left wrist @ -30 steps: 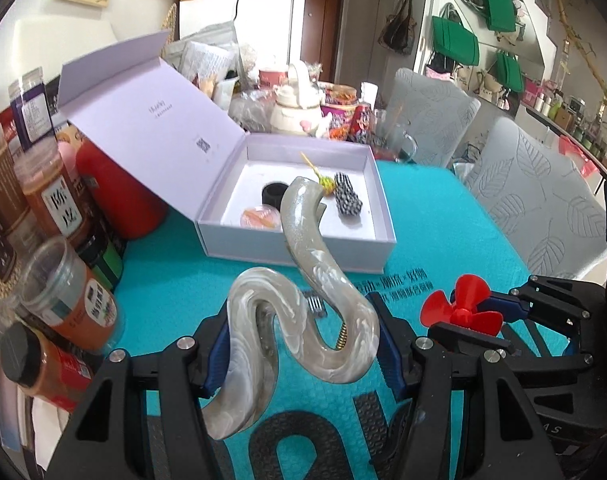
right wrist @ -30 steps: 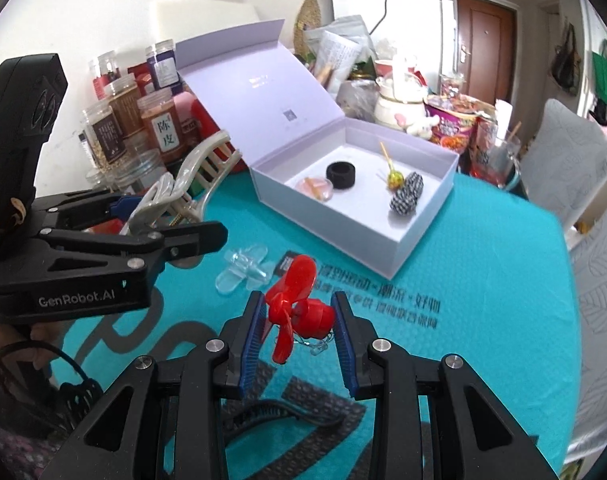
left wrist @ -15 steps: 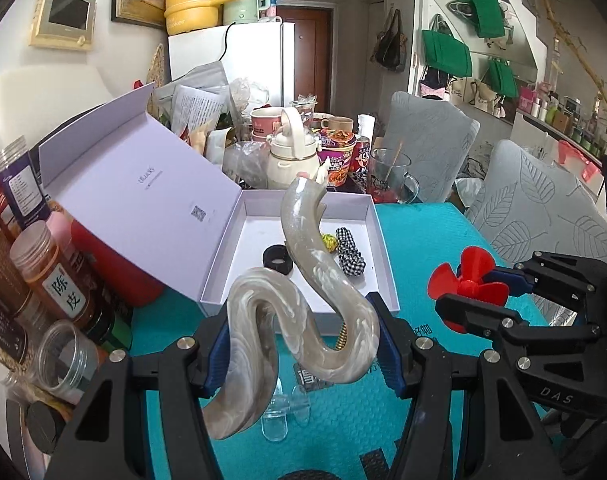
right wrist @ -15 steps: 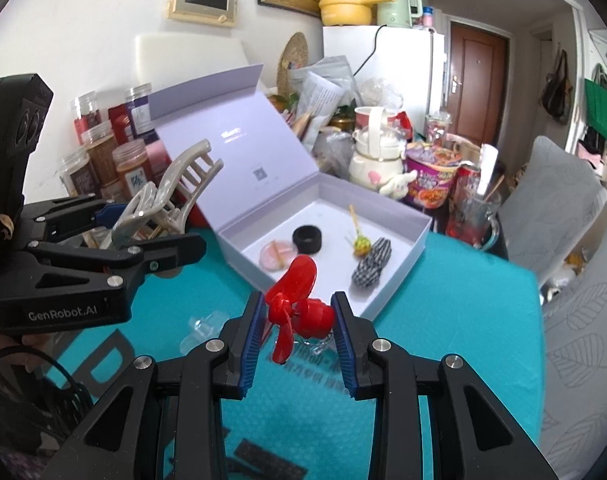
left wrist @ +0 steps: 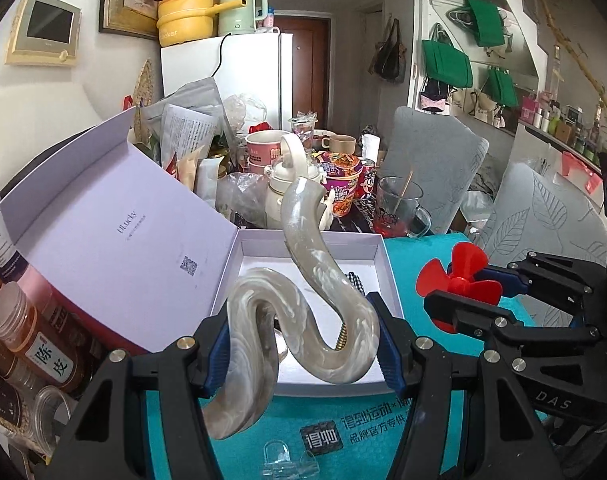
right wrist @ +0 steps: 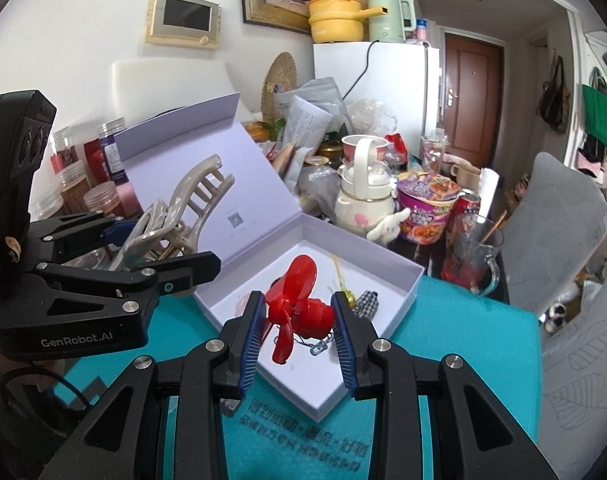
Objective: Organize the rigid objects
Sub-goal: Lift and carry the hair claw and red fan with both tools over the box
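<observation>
- Left gripper pinches a marbled grey hair claw clip across its hinge end; both blue pads press on it and the spring shows between the curved halves.
- In the right wrist view the same clip stands with its teeth up and away from the jaws, long axis tilted up toward the raised lid of the box.
- Right gripper is pressed onto a small red fan: pads on the motor body, blades sticking up and forward, a short chain hanging below.
- The target, an open lavender gift box, lies straight ahead and below both tools on the teal mat. It already holds a checked fabric piece and a yellow-green stick item; other contents are hidden behind the fan.
- Key relation: the fan hangs over the near half of the tray, so the right hand looks nearer to a drop. The clip sits over the box's near-left corner, close beside the lid.
- Judgement: lowering the fan first leaves room; the long clip then wants laying flat along the tray, clear of the lid.
- A clear plastic clip lies on the mat in front of the box, not yet stowed.
</observation>
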`<state>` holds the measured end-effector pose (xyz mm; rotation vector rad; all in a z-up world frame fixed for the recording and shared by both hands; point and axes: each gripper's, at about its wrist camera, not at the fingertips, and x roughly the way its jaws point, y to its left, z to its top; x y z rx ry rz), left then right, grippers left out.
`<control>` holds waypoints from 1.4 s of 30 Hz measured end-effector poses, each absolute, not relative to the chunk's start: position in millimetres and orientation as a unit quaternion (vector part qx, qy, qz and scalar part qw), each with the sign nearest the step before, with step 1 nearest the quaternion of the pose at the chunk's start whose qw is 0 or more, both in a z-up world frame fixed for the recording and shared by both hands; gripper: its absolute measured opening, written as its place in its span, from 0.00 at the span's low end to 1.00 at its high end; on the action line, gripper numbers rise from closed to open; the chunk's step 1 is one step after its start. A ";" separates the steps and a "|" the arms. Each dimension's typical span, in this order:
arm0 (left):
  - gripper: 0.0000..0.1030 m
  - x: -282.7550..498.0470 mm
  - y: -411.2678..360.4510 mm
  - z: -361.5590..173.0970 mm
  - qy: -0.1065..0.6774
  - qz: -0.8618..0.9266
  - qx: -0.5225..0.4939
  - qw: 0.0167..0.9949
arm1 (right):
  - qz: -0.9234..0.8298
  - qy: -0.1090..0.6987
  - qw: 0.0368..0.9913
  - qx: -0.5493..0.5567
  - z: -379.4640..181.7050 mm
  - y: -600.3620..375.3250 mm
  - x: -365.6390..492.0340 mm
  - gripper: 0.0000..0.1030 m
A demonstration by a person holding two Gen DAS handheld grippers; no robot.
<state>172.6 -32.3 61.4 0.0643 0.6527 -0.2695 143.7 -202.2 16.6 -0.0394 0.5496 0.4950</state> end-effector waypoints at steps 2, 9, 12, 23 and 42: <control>0.58 180.0 -33.0 62.4 0.317 -0.128 0.029 0.939 | 0.241 0.266 0.933 -0.017 18.9 -203.0 154.0 0.32; 0.58 209.4 -33.1 65.7 0.311 -0.124 0.026 0.942 | 0.242 0.263 0.934 -0.011 26.7 -204.1 185.8 0.32; 0.58 223.2 -34.5 64.8 0.312 -0.120 0.029 0.942 | 0.239 0.259 0.936 -0.007 29.7 -206.3 196.9 0.32; 0.58 264.9 -36.0 51.9 0.323 -0.120 0.022 0.939 | 0.234 0.275 0.932 0.004 21.4 -207.2 245.0 0.32; 0.58 308.3 -35.6 0.1 0.382 -0.115 0.021 0.917 | 0.210 0.311 0.927 0.005 -19.5 -206.4 296.1 0.32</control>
